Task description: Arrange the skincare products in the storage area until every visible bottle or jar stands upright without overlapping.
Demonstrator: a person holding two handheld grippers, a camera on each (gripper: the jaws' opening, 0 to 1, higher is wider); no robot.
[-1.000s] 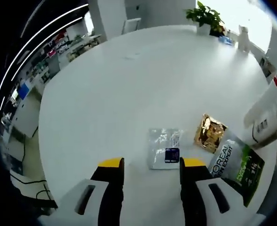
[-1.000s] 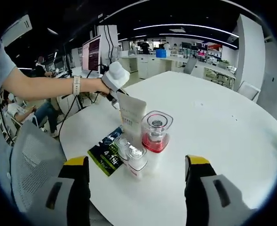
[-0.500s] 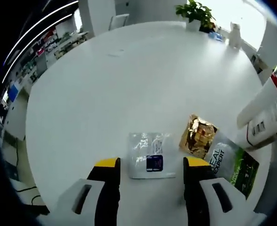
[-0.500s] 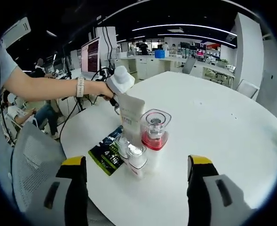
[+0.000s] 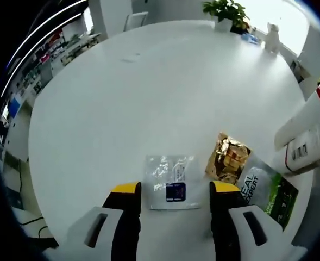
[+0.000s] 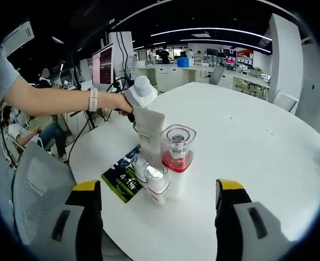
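Observation:
In the left gripper view my left gripper [image 5: 175,189] is open, low over the white table [image 5: 149,92]. A clear sachet with a blue label [image 5: 170,174] lies flat just ahead of its jaws. To the right lie a gold sachet [image 5: 228,157] and a green-black sachet [image 5: 269,191], with a white tube [image 5: 307,136] leaning above them. In the right gripper view my right gripper [image 6: 158,187] is open, facing an upright cluster: the white tube [image 6: 150,130], a clear bottle with red liquid [image 6: 176,149] and two small clear bottles [image 6: 151,175]. The green-black sachet [image 6: 121,175] lies beside them.
A person's arm with a wristwatch [image 6: 93,99] reaches in from the left behind the tube. A grey mesh chair [image 6: 37,185] stands at the table's near edge. A potted plant [image 5: 225,11] stands at the far edge. Desks and monitors fill the room beyond.
The left gripper view has shifted, so the clear sachet now lies closer to the gap between its jaws. The right gripper view is almost the same.

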